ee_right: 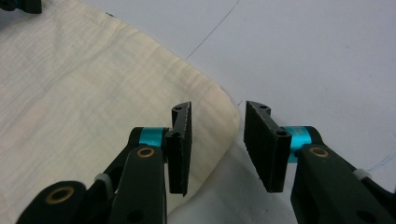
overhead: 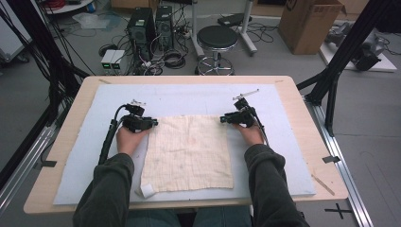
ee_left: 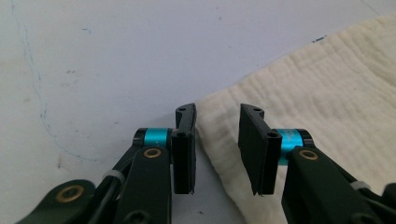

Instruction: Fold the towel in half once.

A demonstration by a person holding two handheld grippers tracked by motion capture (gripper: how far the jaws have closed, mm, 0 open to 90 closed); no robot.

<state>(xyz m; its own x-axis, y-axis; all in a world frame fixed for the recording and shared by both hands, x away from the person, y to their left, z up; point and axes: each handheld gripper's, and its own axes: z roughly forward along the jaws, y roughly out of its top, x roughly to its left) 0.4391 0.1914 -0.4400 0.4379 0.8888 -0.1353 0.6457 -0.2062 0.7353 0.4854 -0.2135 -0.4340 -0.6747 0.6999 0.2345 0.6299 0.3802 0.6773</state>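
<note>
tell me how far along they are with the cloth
Done: the cloth lies spread flat on the mat, and both grippers sit at its far corners. In hand: the left gripper and right gripper each straddle a corner edge, jaws apart, not yet pinching. Left: closing on the corners and, probably, lifting to fold; no fold shows yet.

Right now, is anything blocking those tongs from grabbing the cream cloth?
Nothing visible. The left tongs straddle one far corner of the cream crinkled cloth, the right tongs the other, jaws still apart. Bare blue-grey mat lies around them.
</note>
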